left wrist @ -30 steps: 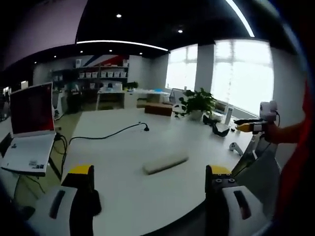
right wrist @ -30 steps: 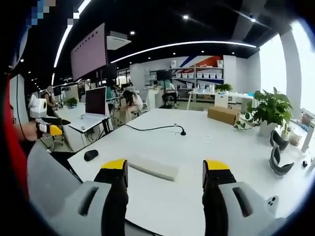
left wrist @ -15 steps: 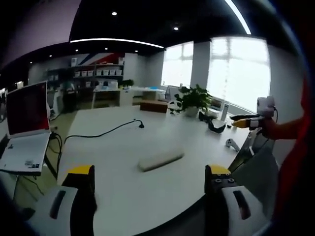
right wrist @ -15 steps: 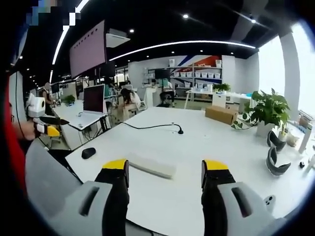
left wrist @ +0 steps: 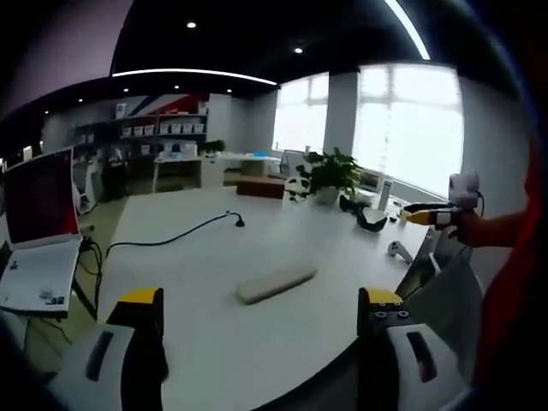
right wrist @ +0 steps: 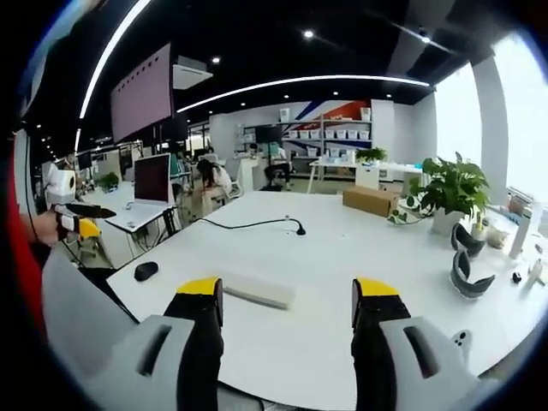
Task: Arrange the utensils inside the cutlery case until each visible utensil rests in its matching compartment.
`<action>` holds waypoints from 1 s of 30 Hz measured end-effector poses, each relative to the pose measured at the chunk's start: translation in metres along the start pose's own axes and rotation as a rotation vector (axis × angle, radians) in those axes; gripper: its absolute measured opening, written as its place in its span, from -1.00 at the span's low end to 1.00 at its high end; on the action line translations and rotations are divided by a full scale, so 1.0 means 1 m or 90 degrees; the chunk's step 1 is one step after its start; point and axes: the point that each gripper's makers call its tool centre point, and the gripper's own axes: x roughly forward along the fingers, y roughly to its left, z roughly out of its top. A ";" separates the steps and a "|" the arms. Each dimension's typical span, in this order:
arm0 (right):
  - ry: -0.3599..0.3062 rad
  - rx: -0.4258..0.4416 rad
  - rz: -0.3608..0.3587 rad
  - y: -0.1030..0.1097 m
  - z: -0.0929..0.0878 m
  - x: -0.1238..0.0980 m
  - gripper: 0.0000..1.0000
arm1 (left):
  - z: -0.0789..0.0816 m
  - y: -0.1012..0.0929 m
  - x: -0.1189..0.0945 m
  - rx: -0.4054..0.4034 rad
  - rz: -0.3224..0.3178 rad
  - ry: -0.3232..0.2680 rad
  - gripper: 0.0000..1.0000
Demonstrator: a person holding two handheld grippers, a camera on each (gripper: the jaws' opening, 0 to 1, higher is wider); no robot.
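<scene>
**A:** Where does the cutlery case lie?

**B:** The cutlery case [left wrist: 276,283] is a long, pale, closed box lying flat on the white surface [left wrist: 197,257], out in the open part, ahead of both tongs. In the right gripper view the same case [right wrist: 259,290] sits just beyond the left jaw's yellow tip.

**A:** And the tongs?

**B:** The left tongs [left wrist: 259,310] rise from the bottom of the left gripper view, jaws spread wide with nothing between them. The right tongs [right wrist: 285,293] stand the same way in the right gripper view, spread wide and holding nothing. Neither touches the case.

**A:** What else is on the surface?

**B:** A black cable [left wrist: 171,235] snakes across it beyond the case. A potted plant [left wrist: 328,174] stands near the far edge by the bright windows, and a dark headset [right wrist: 467,274] rests at the right in the right gripper view. A black mouse [right wrist: 145,271] lies near the surface's left edge there. A cardboard box [right wrist: 370,199] sits far back.

**A:** Anything beside the surface?

**B:** A laptop [left wrist: 38,231] with a red screen stands open on a lower stand at the left of the left gripper view. The person's red sleeve [left wrist: 512,282] edges that view on the right.
</scene>
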 end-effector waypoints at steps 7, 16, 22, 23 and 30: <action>0.025 -0.045 0.005 0.004 -0.003 0.004 0.11 | 0.001 0.004 -0.001 -0.012 0.006 -0.004 0.93; 0.025 -0.056 0.019 0.009 -0.001 0.005 0.11 | 0.002 -0.003 -0.001 -0.013 -0.004 -0.008 0.98; 0.031 -0.067 0.022 0.010 -0.003 0.005 0.10 | -0.001 -0.003 0.000 0.001 0.002 0.003 0.97; 0.032 -0.064 0.022 0.010 -0.003 0.005 0.10 | -0.001 -0.003 0.000 -0.003 0.002 0.002 0.97; 0.041 -0.064 0.023 0.011 -0.008 0.006 0.08 | -0.006 0.000 -0.002 0.000 0.007 0.013 0.96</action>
